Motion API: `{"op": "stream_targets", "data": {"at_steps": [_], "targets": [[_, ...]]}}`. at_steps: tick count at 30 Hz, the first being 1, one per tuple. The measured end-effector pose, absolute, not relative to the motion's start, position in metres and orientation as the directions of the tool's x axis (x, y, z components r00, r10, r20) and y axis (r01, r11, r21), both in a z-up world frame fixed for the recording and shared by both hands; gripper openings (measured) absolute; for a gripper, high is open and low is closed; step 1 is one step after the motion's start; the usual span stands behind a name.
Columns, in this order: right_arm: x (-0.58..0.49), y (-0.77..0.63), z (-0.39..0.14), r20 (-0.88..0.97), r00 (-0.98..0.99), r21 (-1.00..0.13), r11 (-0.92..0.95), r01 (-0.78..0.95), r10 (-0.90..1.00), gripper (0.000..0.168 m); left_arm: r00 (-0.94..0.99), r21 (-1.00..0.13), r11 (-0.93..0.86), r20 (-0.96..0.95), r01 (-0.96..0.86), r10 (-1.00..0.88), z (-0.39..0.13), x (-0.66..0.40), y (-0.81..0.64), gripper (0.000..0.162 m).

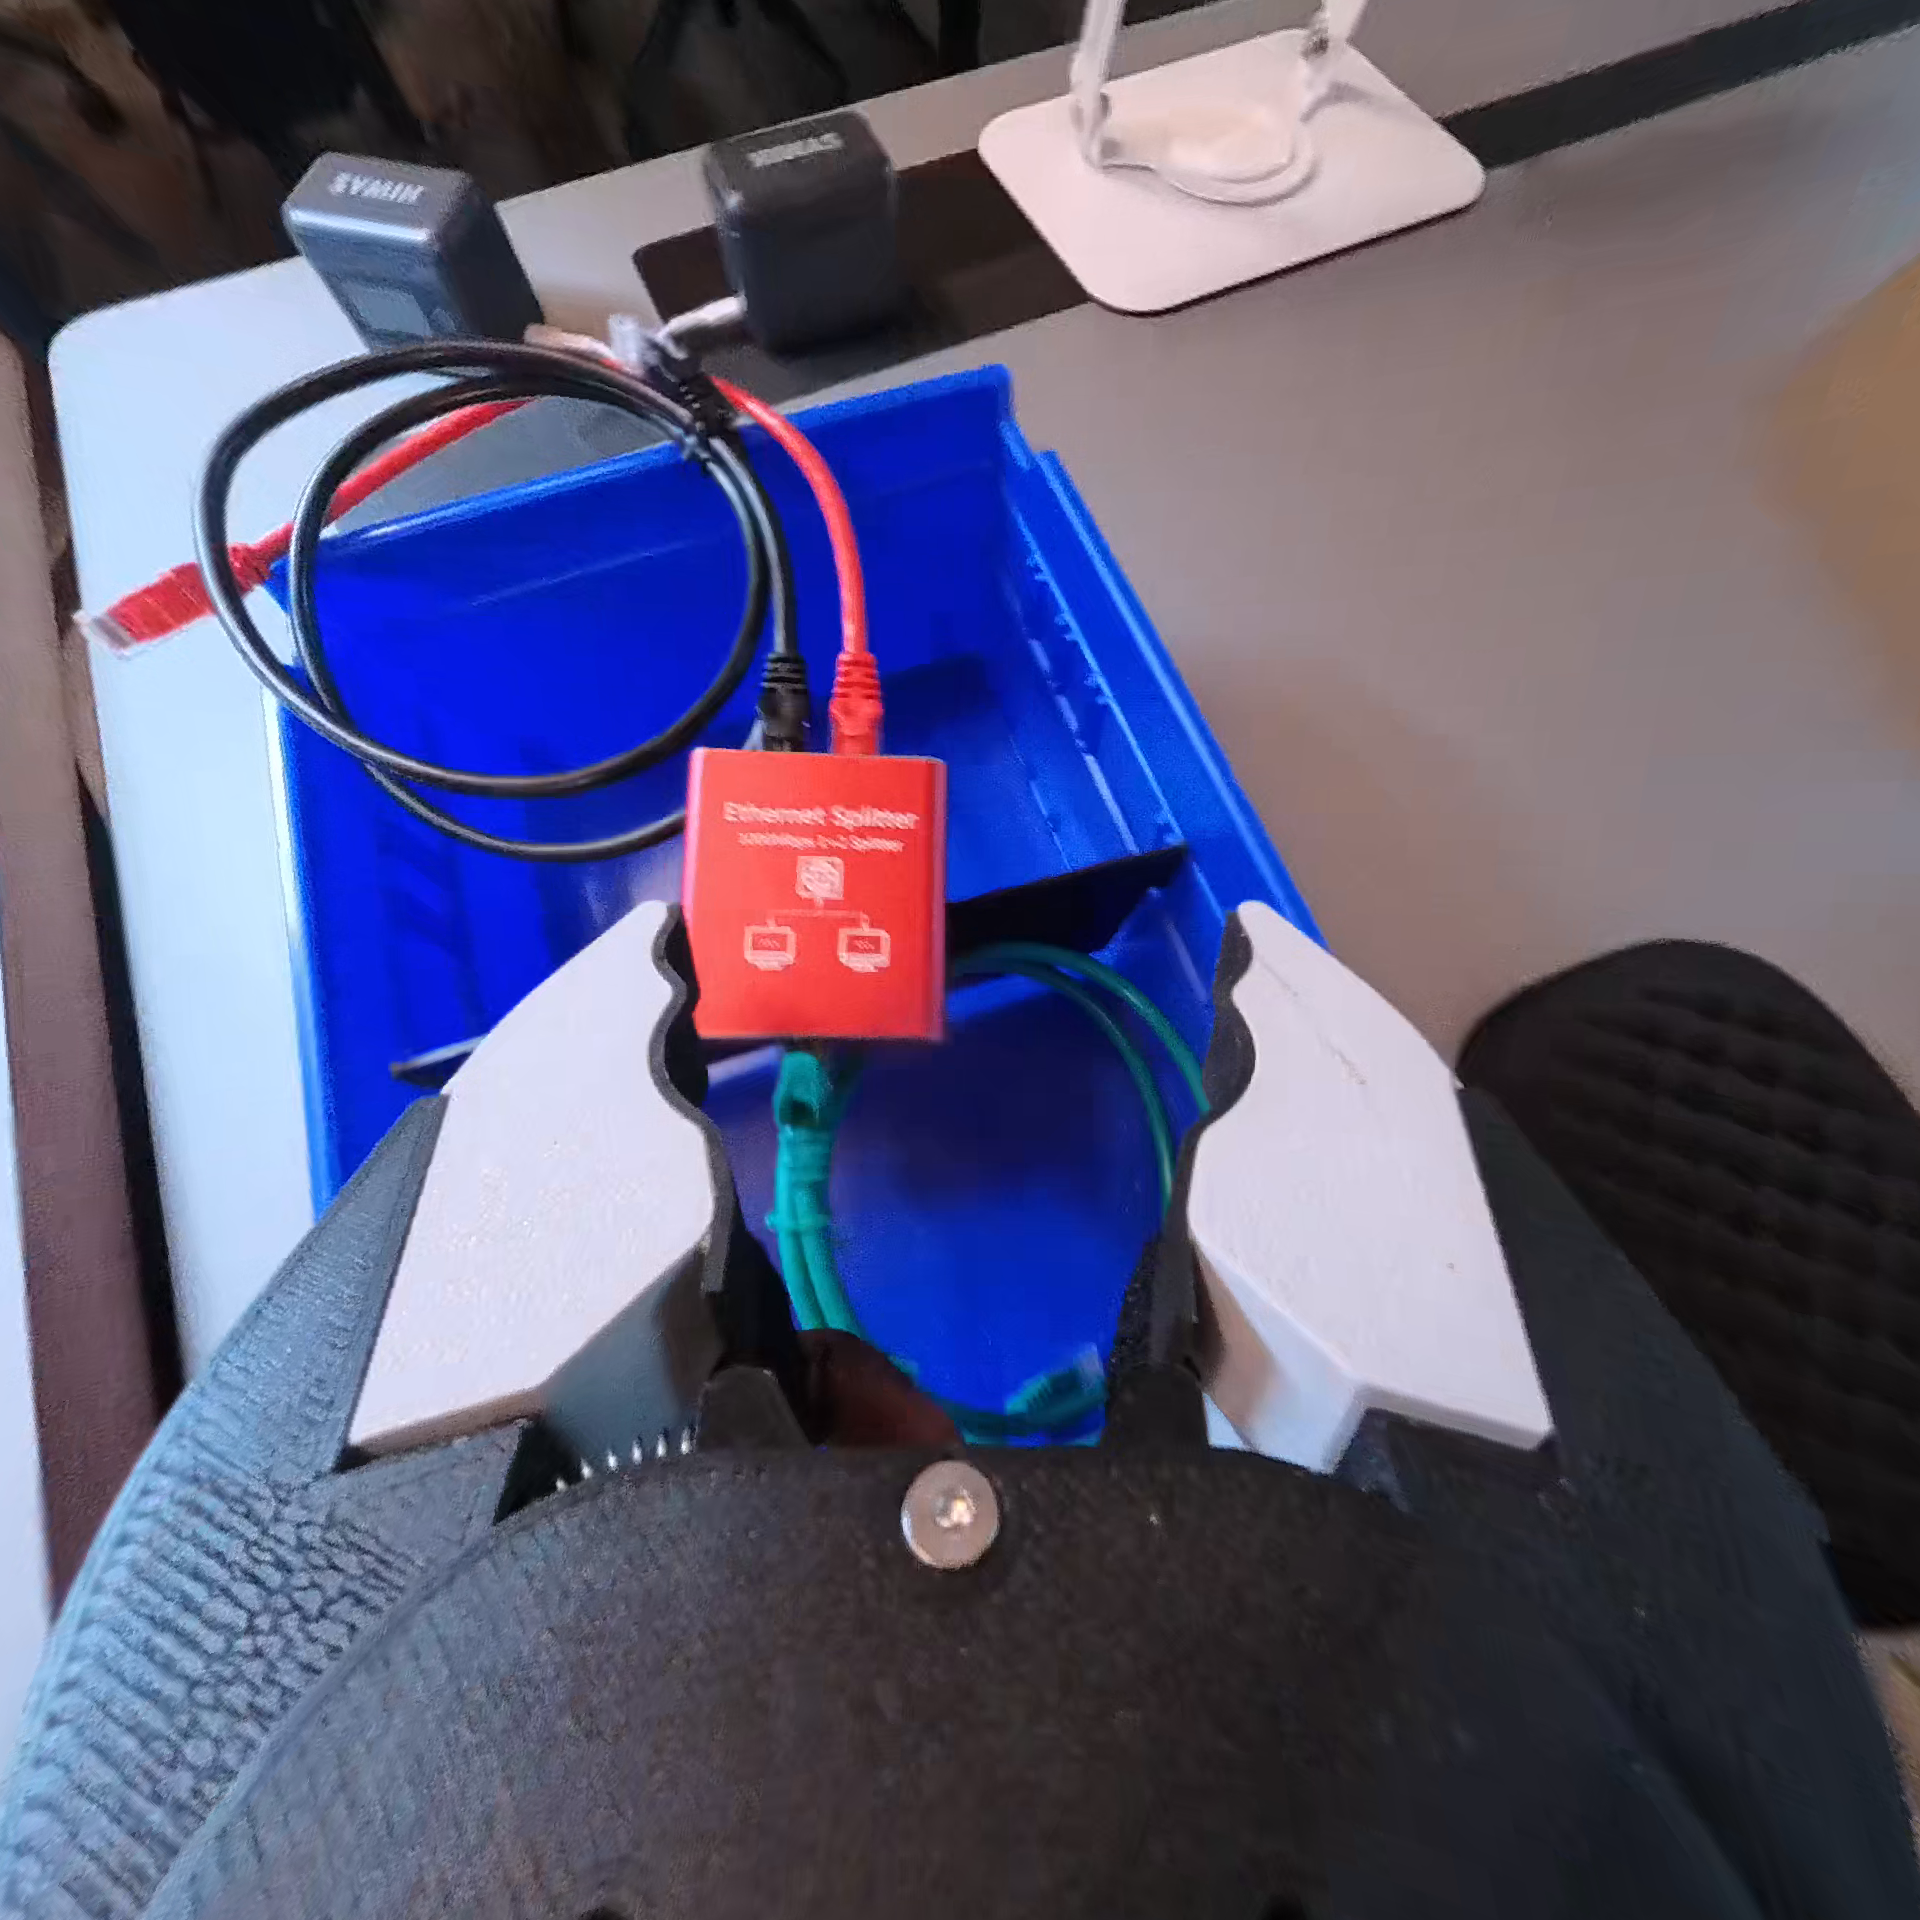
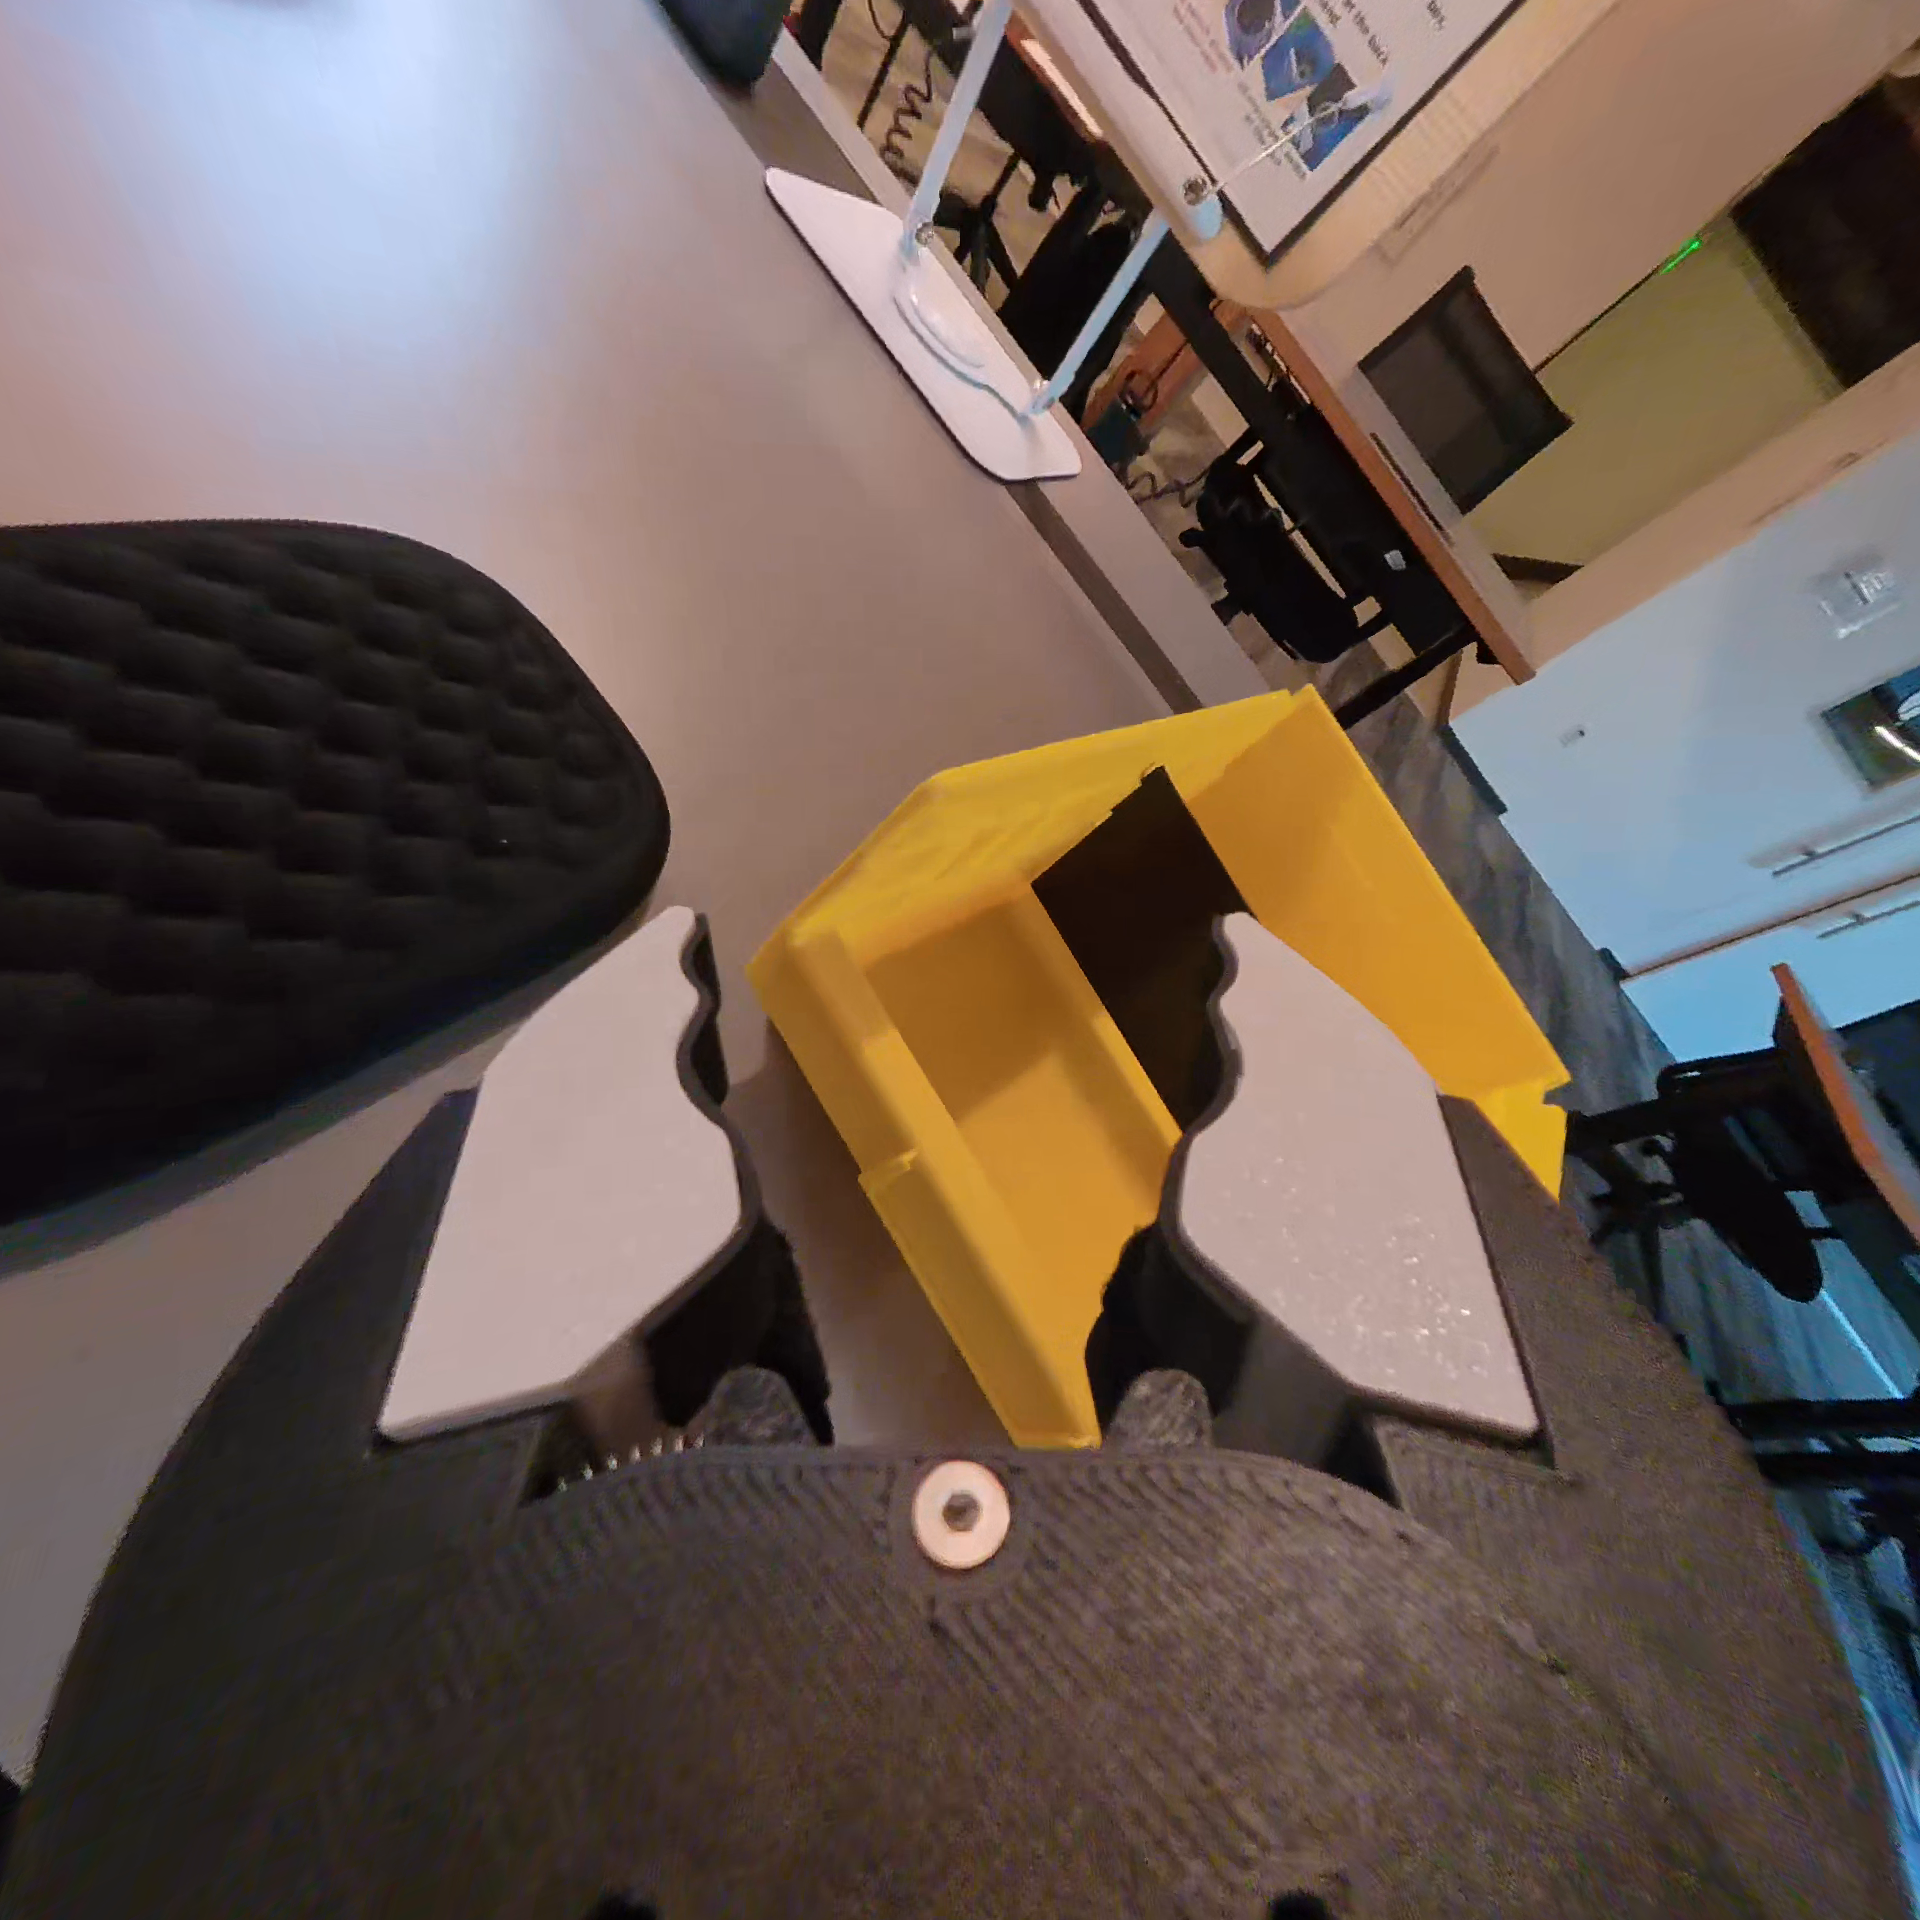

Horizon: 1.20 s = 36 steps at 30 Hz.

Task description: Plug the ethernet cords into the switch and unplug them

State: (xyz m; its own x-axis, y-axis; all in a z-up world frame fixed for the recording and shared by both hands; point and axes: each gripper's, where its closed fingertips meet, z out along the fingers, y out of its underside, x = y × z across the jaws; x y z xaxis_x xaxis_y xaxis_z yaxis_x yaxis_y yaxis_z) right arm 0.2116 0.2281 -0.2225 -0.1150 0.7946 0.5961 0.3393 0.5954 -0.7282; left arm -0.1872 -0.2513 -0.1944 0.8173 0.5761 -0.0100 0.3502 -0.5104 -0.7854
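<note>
Gripping: left gripper [image 1: 951, 971] gapes around the red switch [image 1: 818, 894] in the blue bin [image 1: 1091, 665]; centre, then squeeze.
Cords: black cord [image 1: 781, 698], red cord [image 1: 854, 698], green cord [image 1: 805, 1132] seated.
Right gripper [image 2: 966, 1013]: spread, empty, above yellow bin [image 2: 997, 1132].

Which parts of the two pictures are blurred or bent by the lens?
Left wrist view: slight motion blur softens the small red splitter box and the far white lamp base; the grey table edge curves. Right wrist view: the yellow plastic bin is sharp; the room leans strongly.
</note>
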Motion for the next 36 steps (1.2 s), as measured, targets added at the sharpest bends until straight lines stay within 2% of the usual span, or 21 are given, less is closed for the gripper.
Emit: {"op": "stream_targets", "data": {"at_steps": [6,11,13,15,18,23,30,36], "targets": [[0.208,0.220,-0.219,0.619,-0.139,-0.708,0.626,0.328,0.773,0.083,0.779,-0.762,-0.474,0.063,0.442,0.624,-0.220,-0.227,-0.244,0.094],[0.204,0.218,-0.225,0.616,-0.158,-0.701,0.629,0.337,0.771,0.082,0.781,-0.693,-0.559,0.009,0.455,0.625,-0.247,-0.238,-0.243,0.094],[0.203,0.217,-0.226,0.615,-0.167,-0.697,0.631,0.341,0.771,0.081,0.804,-0.684,-0.579,0.019,0.443,0.594,-0.252,-0.235,-0.240,0.078],[0.202,0.216,-0.227,0.616,-0.174,-0.694,0.633,0.342,0.768,0.080,0.811,-0.704,-0.572,0.010,0.422,0.586,-0.249,-0.236,-0.239,0.076],[0.200,0.214,-0.229,0.613,-0.186,-0.690,0.635,0.346,0.768,0.079,0.811,-0.731,-0.596,-0.102,0.332,0.576,-0.240,-0.239,-0.243,0.074],[0.193,0.207,-0.229,0.611,-0.209,-0.691,0.643,0.329,0.764,0.077,0.763,-0.790,-0.590,-0.276,0.167,0.585,-0.196,-0.236,-0.250,0.074],[0.176,0.181,-0.222,0.579,-0.249,-0.730,0.630,0.264,0.776,0.075,0.594,-0.830,-0.543,-0.505,-0.132,0.627,-0.091,-0.211,-0.255,0.074],[0.155,0.145,-0.196,0.491,-0.266,-0.839,0.533,0.111,0.830,0.062,0.528,-0.810,-0.429,-0.587,-0.401,0.614,-0.006,-0.139,-0.223,0.073]]}}
